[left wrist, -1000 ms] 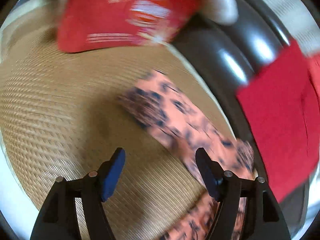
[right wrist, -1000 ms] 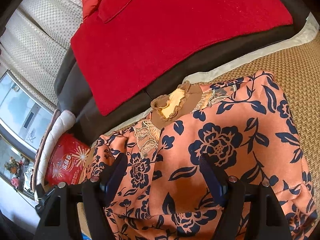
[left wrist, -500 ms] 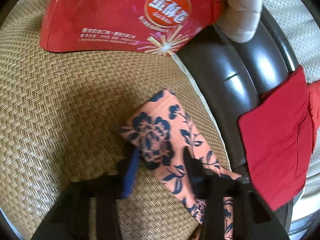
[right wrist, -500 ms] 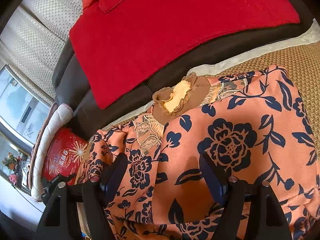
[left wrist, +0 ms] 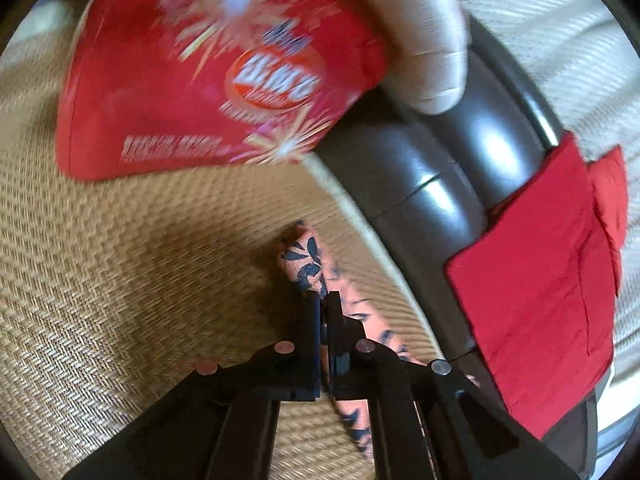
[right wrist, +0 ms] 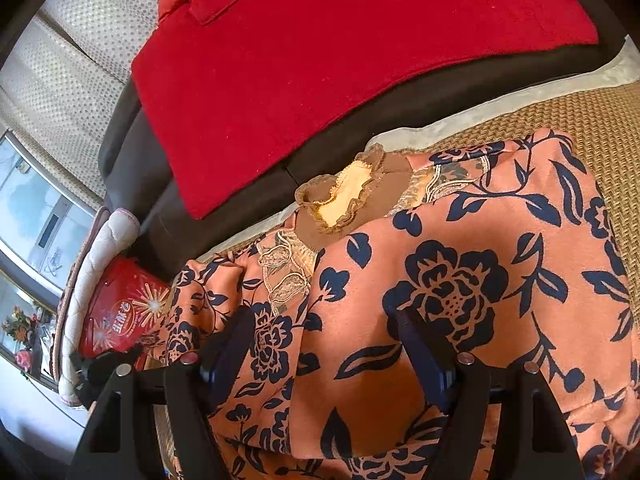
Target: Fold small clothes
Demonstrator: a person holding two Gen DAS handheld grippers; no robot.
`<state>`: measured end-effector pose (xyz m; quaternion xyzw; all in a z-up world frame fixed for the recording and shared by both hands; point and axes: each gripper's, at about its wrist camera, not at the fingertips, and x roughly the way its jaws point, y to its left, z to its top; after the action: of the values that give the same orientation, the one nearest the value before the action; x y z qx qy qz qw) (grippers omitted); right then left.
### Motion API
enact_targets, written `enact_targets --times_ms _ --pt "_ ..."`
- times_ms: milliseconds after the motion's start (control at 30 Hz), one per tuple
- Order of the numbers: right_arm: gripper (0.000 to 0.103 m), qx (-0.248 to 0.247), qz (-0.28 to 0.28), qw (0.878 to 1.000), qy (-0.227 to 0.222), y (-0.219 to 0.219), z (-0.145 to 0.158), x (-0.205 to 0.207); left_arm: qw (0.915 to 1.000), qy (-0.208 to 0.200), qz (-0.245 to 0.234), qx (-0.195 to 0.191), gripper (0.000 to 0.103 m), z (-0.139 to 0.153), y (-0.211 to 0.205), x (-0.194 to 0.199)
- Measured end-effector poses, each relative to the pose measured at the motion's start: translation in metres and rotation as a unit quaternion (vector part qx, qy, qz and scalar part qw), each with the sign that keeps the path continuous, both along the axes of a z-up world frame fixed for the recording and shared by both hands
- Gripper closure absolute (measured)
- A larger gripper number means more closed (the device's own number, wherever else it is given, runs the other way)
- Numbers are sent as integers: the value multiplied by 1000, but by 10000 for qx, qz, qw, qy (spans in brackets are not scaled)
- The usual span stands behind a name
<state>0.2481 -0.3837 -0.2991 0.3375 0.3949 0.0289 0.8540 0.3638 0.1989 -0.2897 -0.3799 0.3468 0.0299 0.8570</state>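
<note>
Woven matting (left wrist: 120, 280) carries our floral garment (right wrist: 460, 280), backed by a dark sofa edge (left wrist: 420, 184) and a red box (left wrist: 208, 88) ahead. Our left tongs (left wrist: 324, 300) are pinched tight on the sleeve end (left wrist: 302, 258), whose length runs back toward the body under our right tongs (right wrist: 328, 344), which hover wide apart over it. Half a second ago the left straddled that sleeve unclosed.

The left gripper (left wrist: 325, 300) is pinched tight on the sleeve (left wrist: 304, 260), its fingers nearly meeting. The right gripper (right wrist: 326, 344) hangs low over the garment (right wrist: 460, 280), fingers spread wide, gripping nothing.
</note>
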Motion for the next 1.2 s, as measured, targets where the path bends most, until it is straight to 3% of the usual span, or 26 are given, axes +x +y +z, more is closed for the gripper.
enact_targets --times_ms 233,333,467,633,733,867,933,967,1033,1067,1100,1200 --pt "26 14 -62 10000 -59 -8 5 -7 9943 -754 -569 496 101 60 -46 -17" --pt "26 -25 -108 9999 -119 -12 9 -11 9862 -1086 -998 746 101 87 -89 -22" --pt "26 -136 -246 9993 -243 -23 18 -20 9682 -1477 -1757 996 101 118 -154 -40" --pt "26 -83 -573 9977 -351 -53 25 -34 9359 -1743 -2895 998 101 136 -250 -66" --pt "26 6 -852 9955 -417 -78 28 -45 9090 -1766 -3654 951 101 135 -314 -87" --pt "26 353 -1237 9901 -555 -112 31 -59 8597 -1237 -4907 703 100 114 -385 -105" --pt "25 607 -1310 9878 -586 -127 28 -63 8490 -1123 -5133 562 98 110 -390 -106" --pt "24 720 -1317 9870 -582 -131 27 -64 8533 -1137 -5059 549 93 111 -384 -104" --pt "24 891 -1289 9861 -546 -135 25 -62 8723 -1185 -4704 619 66 112 -362 -93" --pt "24 972 -1210 9867 -476 -135 22 -60 8845 -1188 -4466 643 47 112 -349 -89" --pt "24 1018 -1143 9873 -422 -135 21 -58 8970 -1158 -4218 647 43 111 -334 -84" --pt "24 1020 -962 9901 -16 -129 11 -49 9192 -957 -3736 791 43 97 -299 -70"
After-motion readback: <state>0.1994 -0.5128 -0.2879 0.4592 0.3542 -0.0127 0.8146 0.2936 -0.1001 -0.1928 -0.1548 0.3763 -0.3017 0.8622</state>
